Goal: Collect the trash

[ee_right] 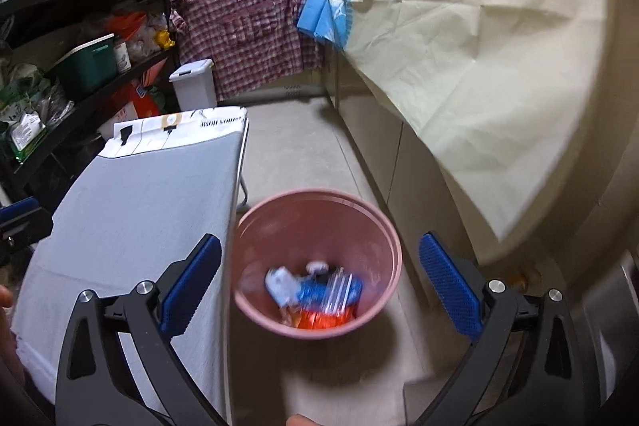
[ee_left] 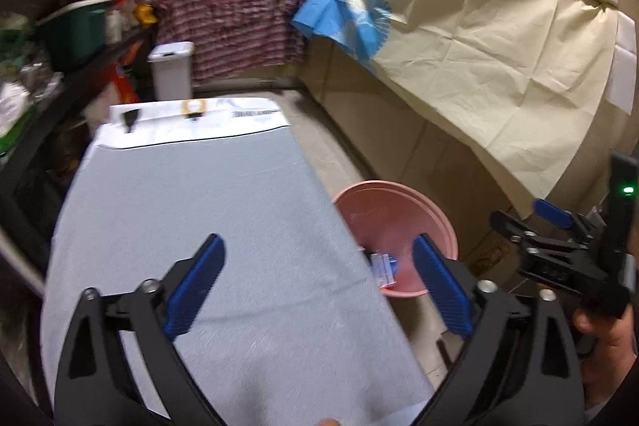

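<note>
Between my right gripper's (ee_right: 319, 274) spread jaws, and below them, sits the pink bin (ee_right: 255, 226) on the tiled floor (ee_right: 303, 146), with nothing held between the blue pads (ee_right: 191, 282). Down inside the bin lies the trash (ee_right: 315, 296): a blurred heap of blue, white and orange wrappers with something clear on top; I cannot tell the pieces apart. Just left of that bin, beside my right gripper's left finger, stands the grey-covered ironing board (ee_right: 131, 210), its white printed end farthest from me. Beyond the board's far end is a small white lidded bin (ee_right: 193, 82), and past that a checked cloth (ee_right: 247, 30) hangs from the counter edge. To the right of my jaws a cream sheet (ee_right: 479, 66) drapes down, with a blue cloth (ee_right: 325, 14) at its far corner.

My left gripper (ee_left: 319, 266) is also spread wide and empty, hovering over the near part of the ironing board (ee_left: 199, 206). The pink bin (ee_left: 399, 206) shows just beside its right finger, past the board's edge, with a clear and blue scrap (ee_left: 383, 266) visible inside. Further right in that view my right gripper (ee_left: 535, 222) appears, held by a hand (ee_left: 607, 342)
</note>
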A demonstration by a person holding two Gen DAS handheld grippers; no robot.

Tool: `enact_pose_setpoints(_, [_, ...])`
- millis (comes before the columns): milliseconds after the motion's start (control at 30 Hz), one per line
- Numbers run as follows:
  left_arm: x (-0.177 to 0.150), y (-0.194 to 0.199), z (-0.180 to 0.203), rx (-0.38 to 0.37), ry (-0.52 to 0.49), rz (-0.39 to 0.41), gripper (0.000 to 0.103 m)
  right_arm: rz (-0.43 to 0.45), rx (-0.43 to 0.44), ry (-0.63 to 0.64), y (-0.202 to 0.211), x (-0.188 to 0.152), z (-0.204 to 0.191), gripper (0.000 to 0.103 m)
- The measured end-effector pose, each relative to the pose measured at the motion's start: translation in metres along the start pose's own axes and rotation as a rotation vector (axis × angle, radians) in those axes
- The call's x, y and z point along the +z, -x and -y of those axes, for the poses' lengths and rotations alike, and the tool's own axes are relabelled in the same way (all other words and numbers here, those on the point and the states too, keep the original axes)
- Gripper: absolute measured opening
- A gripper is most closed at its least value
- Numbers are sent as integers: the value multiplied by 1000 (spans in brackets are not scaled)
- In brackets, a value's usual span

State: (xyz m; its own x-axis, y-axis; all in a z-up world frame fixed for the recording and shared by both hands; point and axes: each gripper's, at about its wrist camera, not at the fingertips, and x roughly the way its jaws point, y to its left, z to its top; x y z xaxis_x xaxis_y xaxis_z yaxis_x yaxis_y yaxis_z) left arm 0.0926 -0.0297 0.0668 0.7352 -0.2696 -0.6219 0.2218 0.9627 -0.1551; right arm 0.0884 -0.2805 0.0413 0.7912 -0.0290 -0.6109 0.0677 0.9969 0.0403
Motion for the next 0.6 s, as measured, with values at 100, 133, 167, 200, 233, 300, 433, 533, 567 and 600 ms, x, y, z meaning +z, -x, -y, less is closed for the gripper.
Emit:
enact_pose_setpoints(100, [-13, 14, 0, 28, 51, 25, 95, -11, -23, -14, 22, -11, 1, 98])
enact_pose_setpoints(133, [-19, 18, 5, 40, 58, 32, 95, -11, -31, -12, 28, -14, 1, 98])
enact_pose_setpoints(167, [-25, 20, 7, 41, 63, 32, 95, -11, -43, -9, 36, -19, 2, 98])
enact_pose_setpoints(200, [-33, 21, 12, 34, 72, 24, 95, -10, -53, -9, 42, -24, 3, 98])
enact_pose_setpoints(233, [-42, 21, 17, 29, 72, 14, 95, -7, -64, -9, 49, -30, 3, 98])
enact_pose_setpoints(300, [-55, 22, 26, 45, 53, 10, 95, -2, -68, 6, 56, -40, 1, 98])
enact_pose_setpoints(433, [-73, 17, 33, 73, 58, 8, 95, 44, -87, 57, 67, -54, -8, 98])
enact_pose_setpoints(533, [-75, 13, 34, 56, 49, 3, 95, 50, -100, 75, 66, -56, -13, 98])
enact_pose_setpoints(567, [-74, 11, 32, 57, 55, 7, 95, 43, -102, 75, 63, -55, -14, 98])
enact_pose_setpoints(600, [-75, 11, 32, 68, 56, 11, 95, 36, -102, 75, 61, -55, -14, 98])
